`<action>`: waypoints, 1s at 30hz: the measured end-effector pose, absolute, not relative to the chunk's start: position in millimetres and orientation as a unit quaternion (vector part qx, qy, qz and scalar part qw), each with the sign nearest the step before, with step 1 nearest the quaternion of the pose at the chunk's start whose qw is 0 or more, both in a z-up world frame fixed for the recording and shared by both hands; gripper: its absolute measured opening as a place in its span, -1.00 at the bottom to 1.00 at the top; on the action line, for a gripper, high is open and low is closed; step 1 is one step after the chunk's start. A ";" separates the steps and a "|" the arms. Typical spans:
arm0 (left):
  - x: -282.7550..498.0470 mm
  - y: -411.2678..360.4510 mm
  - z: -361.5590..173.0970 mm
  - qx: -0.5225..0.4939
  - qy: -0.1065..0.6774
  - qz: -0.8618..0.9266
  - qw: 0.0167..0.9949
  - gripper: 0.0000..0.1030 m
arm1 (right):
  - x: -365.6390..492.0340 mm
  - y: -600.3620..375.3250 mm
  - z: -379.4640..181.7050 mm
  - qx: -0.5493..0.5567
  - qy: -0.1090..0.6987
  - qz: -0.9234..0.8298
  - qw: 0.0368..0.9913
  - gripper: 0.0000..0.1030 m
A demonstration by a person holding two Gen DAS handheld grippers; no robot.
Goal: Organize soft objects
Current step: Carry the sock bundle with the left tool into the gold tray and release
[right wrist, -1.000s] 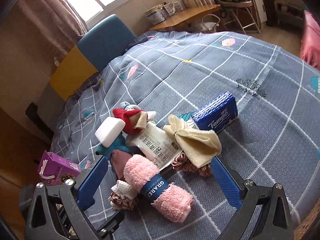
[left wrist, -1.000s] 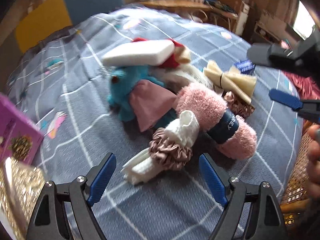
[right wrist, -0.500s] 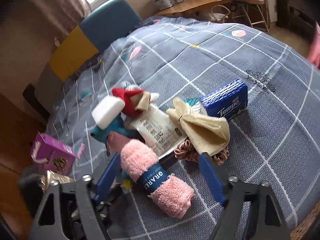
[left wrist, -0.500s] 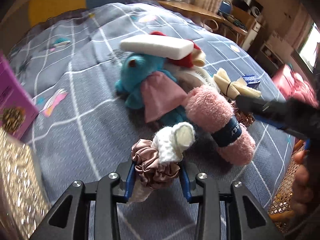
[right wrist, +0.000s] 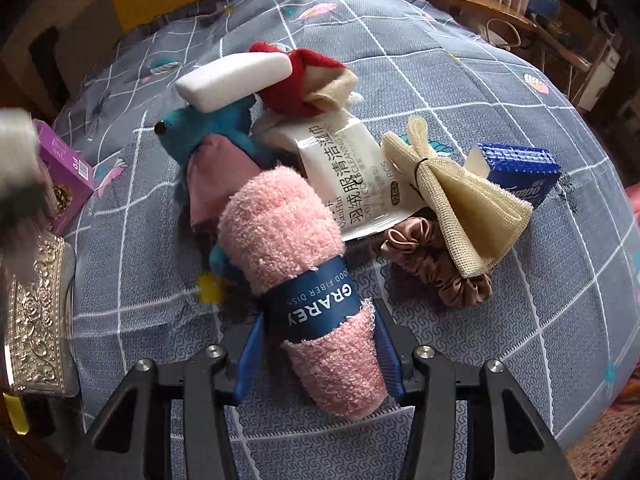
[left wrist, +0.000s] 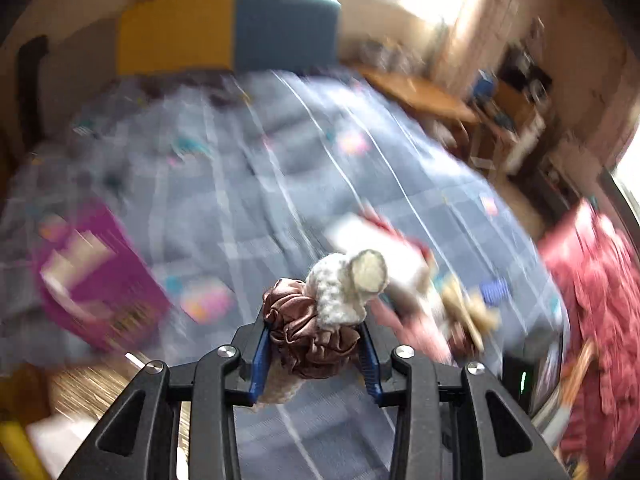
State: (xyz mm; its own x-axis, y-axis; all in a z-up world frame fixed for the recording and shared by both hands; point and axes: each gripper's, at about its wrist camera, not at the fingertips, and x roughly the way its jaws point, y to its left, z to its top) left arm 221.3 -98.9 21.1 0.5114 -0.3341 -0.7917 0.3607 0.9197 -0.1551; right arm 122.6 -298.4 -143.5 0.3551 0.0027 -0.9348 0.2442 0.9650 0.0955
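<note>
In the left wrist view my left gripper (left wrist: pixel 314 324) is shut on a bundle held up above the bed: a brown satin scrunchie (left wrist: pixel 298 322) wrapped round a rolled white cloth (left wrist: pixel 340 288). The rest of that view is motion-blurred. In the right wrist view my right gripper (right wrist: pixel 320 320) points down at a pink towel roll (right wrist: pixel 276 216) with a dark blue band. The jaws are closing on it and the blue pads touch both of its sides. The roll still lies on the grey checked bedcover (right wrist: pixel 480 92).
Behind the towel lies a heap: a teal plush (right wrist: pixel 212 132), white sponge (right wrist: pixel 232 80), red cloth (right wrist: pixel 296 80), wipes pack (right wrist: pixel 340 168), tied beige cloth (right wrist: pixel 460 200), another scrunchie (right wrist: pixel 432 264) and blue tissue pack (right wrist: pixel 520 168). A purple box (right wrist: pixel 64 164) and silver box (right wrist: pixel 34 308) are at left.
My left gripper closed on the scrunchie and white cloth, then rose with them and rolled. My right gripper came down over the pink towel roll and its jaws narrowed onto it.
</note>
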 end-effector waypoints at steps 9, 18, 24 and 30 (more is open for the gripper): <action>235.2 77.3 65.6 -0.053 0.383 -0.052 0.921 -0.28 | 126.3 -284.9 -150.5 0.072 0.579 -0.087 0.807 -0.05; 143.9 234.7 -3.5 -0.129 0.400 0.042 0.906 -0.27 | 125.1 -268.2 -156.2 0.024 0.583 -0.100 0.806 -0.10; 137.5 261.1 -70.0 -0.175 0.457 0.057 0.870 -0.24 | 117.5 -253.0 -149.6 -0.008 0.578 -0.105 0.809 -0.14; 141.2 261.9 -102.5 -0.210 0.480 0.051 0.850 0.44 | 111.7 -247.5 -144.9 -0.011 0.573 -0.108 0.812 -0.15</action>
